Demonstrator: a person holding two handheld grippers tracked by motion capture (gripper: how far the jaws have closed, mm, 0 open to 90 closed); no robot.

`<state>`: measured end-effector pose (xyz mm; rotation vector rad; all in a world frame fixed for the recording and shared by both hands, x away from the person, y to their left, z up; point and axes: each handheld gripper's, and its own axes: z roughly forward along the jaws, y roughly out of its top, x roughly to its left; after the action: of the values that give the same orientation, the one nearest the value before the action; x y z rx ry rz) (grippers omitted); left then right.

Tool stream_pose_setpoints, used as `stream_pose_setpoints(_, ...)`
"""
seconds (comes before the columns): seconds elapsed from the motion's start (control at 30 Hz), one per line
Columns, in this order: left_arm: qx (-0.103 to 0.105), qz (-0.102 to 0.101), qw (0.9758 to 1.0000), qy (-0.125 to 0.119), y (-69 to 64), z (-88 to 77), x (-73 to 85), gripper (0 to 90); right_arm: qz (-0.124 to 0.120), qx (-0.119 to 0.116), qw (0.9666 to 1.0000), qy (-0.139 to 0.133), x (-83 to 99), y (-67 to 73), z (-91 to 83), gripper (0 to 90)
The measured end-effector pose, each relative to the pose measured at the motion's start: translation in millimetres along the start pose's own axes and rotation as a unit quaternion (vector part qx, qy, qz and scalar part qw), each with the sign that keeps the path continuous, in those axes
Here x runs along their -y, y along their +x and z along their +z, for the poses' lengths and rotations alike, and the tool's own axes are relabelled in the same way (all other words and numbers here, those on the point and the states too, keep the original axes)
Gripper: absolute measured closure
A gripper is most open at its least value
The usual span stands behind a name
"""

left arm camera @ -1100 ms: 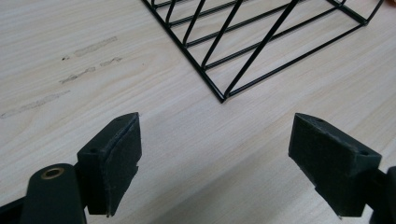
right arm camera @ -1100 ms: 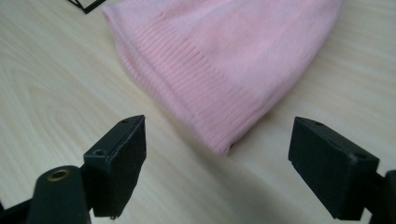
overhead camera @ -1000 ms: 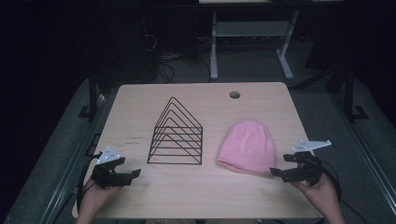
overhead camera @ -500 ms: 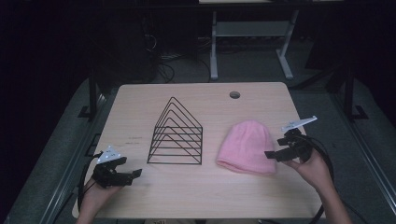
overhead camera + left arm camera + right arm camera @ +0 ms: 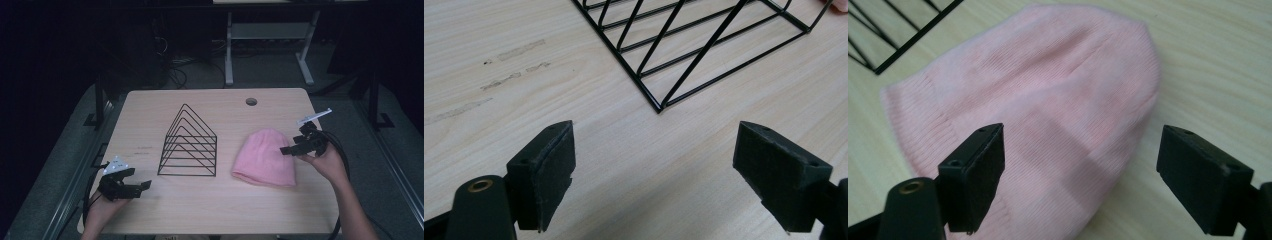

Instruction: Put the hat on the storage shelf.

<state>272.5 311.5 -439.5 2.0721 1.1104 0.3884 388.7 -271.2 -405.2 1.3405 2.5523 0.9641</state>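
Note:
A pink knitted beanie (image 5: 265, 157) lies flat on the wooden table (image 5: 210, 210), right of a black wire rack (image 5: 189, 144) shaped like nested triangles. My right gripper (image 5: 286, 149) hovers open at the beanie's right edge, jaws wide apart over the beanie (image 5: 1048, 105) in the right gripper view. My left gripper (image 5: 142, 186) rests open near the table's front left corner, pointing toward the rack's near corner (image 5: 659, 107), with bare wood between its jaws.
A round cable hole (image 5: 251, 102) sits near the table's far edge. Black cables (image 5: 340, 150) trail from the right gripper. Beyond the table are a white desk frame (image 5: 270, 35) and dark floor.
My right gripper has moved forward and left from the table's right front edge to the beanie's right side. The left gripper has stayed put.

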Motion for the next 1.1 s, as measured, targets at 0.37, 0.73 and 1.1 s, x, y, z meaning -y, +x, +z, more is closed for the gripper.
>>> stream_pose_setpoints(0.37, 0.000, 0.007, 1.0000, 0.004, -0.5, 2.2, -1.8, 17.2, 0.009, 0.004, 0.9998, 0.015, -21.3, -12.2, 16.0, 18.7)
stream_pose_setpoints(0.73, 0.000, 0.008, 1.0000, -0.001, -0.3, 2.1, -2.4, 17.2, 0.030, 0.011, 0.9992, 0.023, -38.0, -25.6, 28.2, 22.0)
stream_pose_setpoints(1.1, -0.003, 0.005, 1.0000, -0.001, 1.1, 3.6, -2.5, 17.2, 0.060, 0.009, 0.9968, 0.052, -42.4, -38.2, 44.7, 32.9)
